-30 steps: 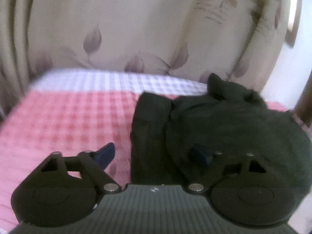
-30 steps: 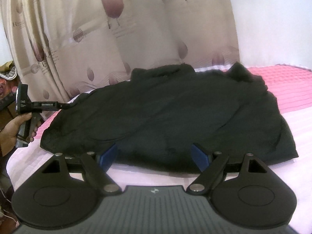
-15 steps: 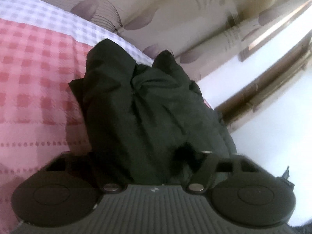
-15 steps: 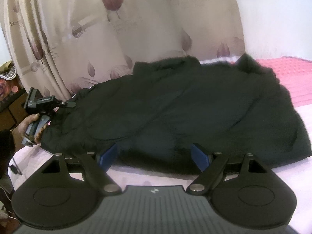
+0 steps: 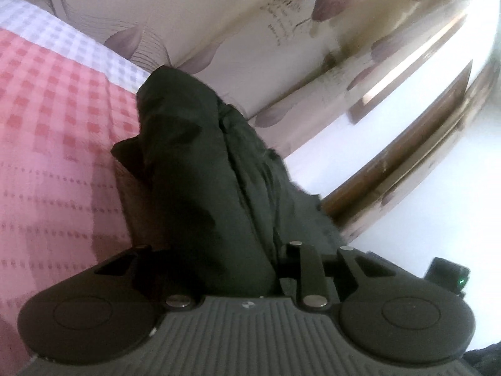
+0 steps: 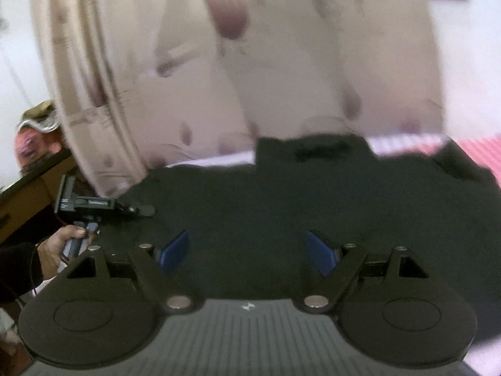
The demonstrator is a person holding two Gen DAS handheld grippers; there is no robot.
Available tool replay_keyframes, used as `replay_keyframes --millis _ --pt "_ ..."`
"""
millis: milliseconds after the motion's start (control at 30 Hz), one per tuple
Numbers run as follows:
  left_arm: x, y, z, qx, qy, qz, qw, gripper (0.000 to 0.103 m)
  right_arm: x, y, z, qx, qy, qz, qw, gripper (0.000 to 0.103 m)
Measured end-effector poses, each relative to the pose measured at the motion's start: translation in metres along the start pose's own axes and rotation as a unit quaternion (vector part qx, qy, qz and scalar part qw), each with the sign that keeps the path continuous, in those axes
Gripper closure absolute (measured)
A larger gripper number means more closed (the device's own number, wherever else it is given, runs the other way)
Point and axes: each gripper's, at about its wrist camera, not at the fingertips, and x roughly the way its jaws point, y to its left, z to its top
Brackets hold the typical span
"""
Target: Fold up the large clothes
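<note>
one large black fabric garment (image 6: 281,206) is lying across the pink checked bedspread (image 5: 56,144), its edge now bunching inside the left gripper (image 5: 244,269), whose jaws, open a second ago, are closing on the cloth. the right gripper (image 6: 247,250) is hovering wide open and empty over the near hem. the first fold is likely beginning beside the leaf-print curtain (image 6: 281,62).

Soft daylight, blurred right-wrist view
</note>
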Motion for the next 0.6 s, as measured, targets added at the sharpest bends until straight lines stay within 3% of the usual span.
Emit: replay_keyframes --millis 67,100,167,233,333,433,500,533,600 --pt "-0.006 -0.003 -0.005 -0.008 -0.004 -0.005 0.9999 0.074 0.008 0.011 0.004 -0.047 -0.014 0.010 0.999 0.021" --pt "-0.008 -0.005 -0.007 -0.004 0.000 -0.001 1.0000 0.074 0.014 0.016 0.006 -0.071 -0.011 -0.001 0.997 0.027" --pt "-0.005 -0.003 -0.006 -0.004 0.007 0.013 0.9999 0.072 0.027 0.021 0.010 -0.100 0.007 -0.012 0.995 0.073" --pt "-0.002 0.002 -0.004 -0.012 0.017 0.017 0.9996 0.066 0.039 0.020 0.014 -0.114 0.017 -0.021 0.993 0.074" --pt "0.004 0.008 0.000 -0.002 0.035 0.043 0.9985 0.034 0.052 0.017 0.018 -0.132 0.031 -0.039 0.990 0.082" --pt "0.006 0.009 0.003 0.009 0.049 0.007 0.9987 0.021 0.061 0.020 0.021 -0.169 0.033 -0.060 0.983 0.086" --pt "0.010 0.004 0.001 0.024 0.053 0.014 0.9982 0.026 0.068 0.017 0.020 -0.183 0.038 -0.082 0.979 0.090" --pt "0.014 0.001 -0.002 0.033 0.062 0.020 0.9973 0.048 0.072 0.016 0.016 -0.197 0.040 -0.098 0.975 0.092" --pt "0.020 -0.005 -0.010 0.029 0.070 0.022 0.9969 0.057 0.086 0.013 0.003 -0.215 0.056 -0.122 0.967 0.096"
